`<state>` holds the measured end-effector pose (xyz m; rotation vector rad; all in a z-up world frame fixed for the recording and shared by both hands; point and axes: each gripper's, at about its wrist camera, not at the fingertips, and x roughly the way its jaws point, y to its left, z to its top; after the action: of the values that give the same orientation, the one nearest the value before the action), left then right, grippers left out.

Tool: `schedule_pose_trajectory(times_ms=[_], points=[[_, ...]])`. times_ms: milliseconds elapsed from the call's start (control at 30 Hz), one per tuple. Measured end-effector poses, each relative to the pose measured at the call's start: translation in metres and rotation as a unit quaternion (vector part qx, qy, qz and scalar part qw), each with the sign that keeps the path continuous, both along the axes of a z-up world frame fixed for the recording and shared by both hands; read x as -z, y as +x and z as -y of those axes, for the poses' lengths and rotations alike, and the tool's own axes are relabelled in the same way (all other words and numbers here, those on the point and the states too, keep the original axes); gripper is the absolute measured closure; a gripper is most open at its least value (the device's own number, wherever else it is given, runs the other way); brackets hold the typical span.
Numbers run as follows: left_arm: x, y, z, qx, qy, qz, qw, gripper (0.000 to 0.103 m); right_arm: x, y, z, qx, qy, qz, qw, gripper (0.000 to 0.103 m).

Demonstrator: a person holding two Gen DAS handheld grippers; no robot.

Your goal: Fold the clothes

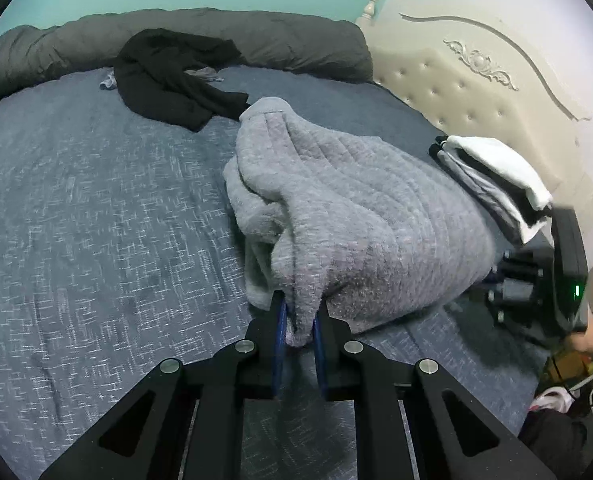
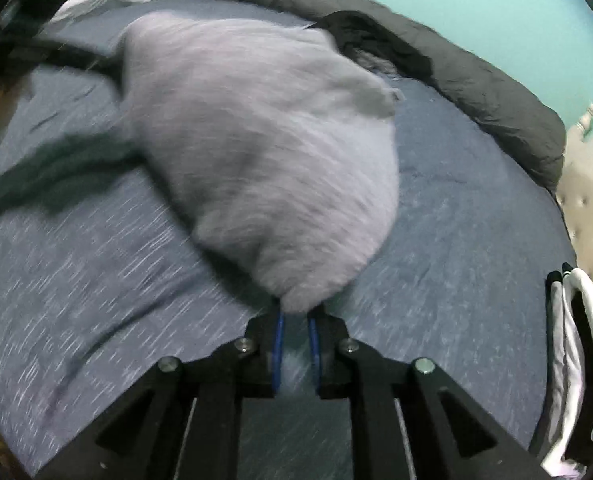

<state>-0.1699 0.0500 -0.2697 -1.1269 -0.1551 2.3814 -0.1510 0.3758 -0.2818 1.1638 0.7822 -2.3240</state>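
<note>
The grey fleece garment (image 1: 336, 208) lies bunched in a mound on the blue bedspread (image 1: 76, 240), and everything else is best placed against it. Beyond its far end lies a crumpled black garment (image 1: 176, 80), with a rolled dark duvet (image 1: 216, 36) along the back of the bed behind that. To its right, near the padded headboard (image 1: 476, 92), sits a stack of folded clothes (image 1: 504, 176), white on top.

The left gripper (image 1: 298, 320) holds the near corner of the fleece: its fingers (image 1: 280, 320) are clamped on a tongue of cloth that hangs down between the blue pads. The right gripper (image 2: 295, 320) is at the garment's opposite near edge. The right wrist view is smeared by motion, but a rounded lobe of fleece reaches into the tips of its fingers (image 2: 278, 328), which stand only slightly apart and seem to pinch it, though lightly. In the left wrist view that gripper's body shows to the right of the mound, with a hand (image 1: 592, 336) on its grip.

The step in hand looks like a fold in progress: both near corners are gripped and the cloth is doubled on itself, not yet flat. Several pieces are already folded, while the black one is not, so the task appears partly done.

The next move calls for carrying both corners together so the edge stays taut, laying it squarely over the far edge, then letting go. The thick fleece will likely spring back, so pressing it down may be needed. The right grip looks shallow and could slip.
</note>
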Motion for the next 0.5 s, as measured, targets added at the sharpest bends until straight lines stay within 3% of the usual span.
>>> schedule_pose_trajectory(times_ms=[67, 133, 200, 267, 400, 500], points=[[-0.001, -0.001, -0.001, 0.003, 0.002, 0.001, 1.0000, 0.090, 0.009, 0.023, 0.012, -0.005, 0.002, 0.012, 1.000, 0.090], [-0.001, 0.000, -0.002, 0.004, 0.001, 0.002, 1.0000, 0.090, 0.012, 0.041, 0.008, -0.009, -0.010, 0.029, 0.999, 0.081], [-0.002, 0.000, -0.002, 0.004, 0.002, 0.003, 1.0000, 0.090, 0.016, 0.061, 0.049, -0.035, -0.029, 0.045, 0.998, 0.067], [-0.003, 0.001, -0.001, 0.004, 0.004, 0.003, 1.0000, 0.090, 0.019, 0.063, 0.064, -0.054, -0.037, 0.059, 0.996, 0.063], [-0.001, 0.002, 0.001, 0.001, 0.007, 0.007, 0.9999, 0.090, 0.019, 0.079, 0.076, -0.040, -0.051, 0.068, 0.996, 0.062], [0.005, 0.003, 0.005, 0.000, 0.006, 0.015, 0.9999, 0.090, 0.019, 0.048, 0.066, -0.016, -0.054, 0.062, 0.996, 0.062]])
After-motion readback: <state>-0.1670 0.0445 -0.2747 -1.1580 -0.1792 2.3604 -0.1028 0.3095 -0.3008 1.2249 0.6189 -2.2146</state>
